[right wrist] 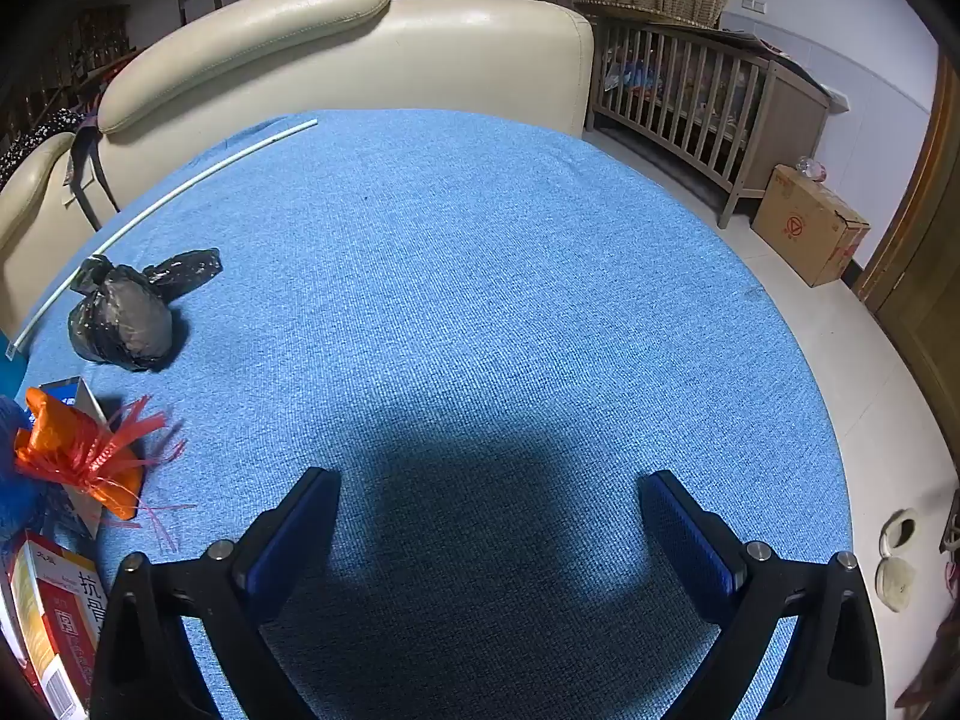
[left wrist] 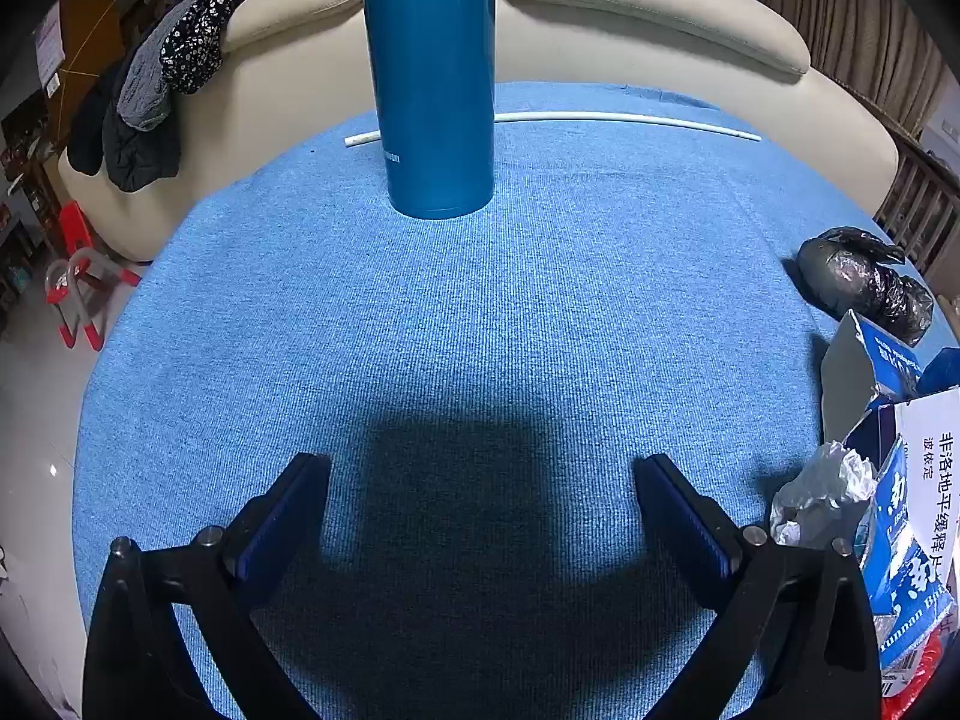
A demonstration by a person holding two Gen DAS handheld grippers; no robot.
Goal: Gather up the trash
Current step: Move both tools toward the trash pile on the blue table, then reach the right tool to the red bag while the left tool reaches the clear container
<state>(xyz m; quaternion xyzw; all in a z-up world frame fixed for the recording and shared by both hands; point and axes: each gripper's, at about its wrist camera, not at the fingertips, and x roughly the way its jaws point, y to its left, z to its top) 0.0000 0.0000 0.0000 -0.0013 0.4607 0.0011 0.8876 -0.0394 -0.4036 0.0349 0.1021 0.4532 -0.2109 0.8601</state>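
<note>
Both grippers hover over a blue cloth table [left wrist: 480,312]. My left gripper [left wrist: 480,468] is open and empty. To its right lie a knotted black plastic bag [left wrist: 864,276], torn blue and white cartons [left wrist: 900,480] and crumpled white paper [left wrist: 822,492]. My right gripper [right wrist: 489,486] is open and empty. To its left lie the same black bag [right wrist: 126,318], an orange-red mesh bag [right wrist: 84,450] and a yellow and red box [right wrist: 54,606].
A tall teal bottle [left wrist: 432,78] stands upright ahead of the left gripper. A long white tube [left wrist: 624,119] lies along the table's far edge, also in the right wrist view [right wrist: 162,198]. A cream sofa [right wrist: 336,48] stands behind. A wooden crib [right wrist: 708,102] and cardboard box [right wrist: 804,222] stand at the right.
</note>
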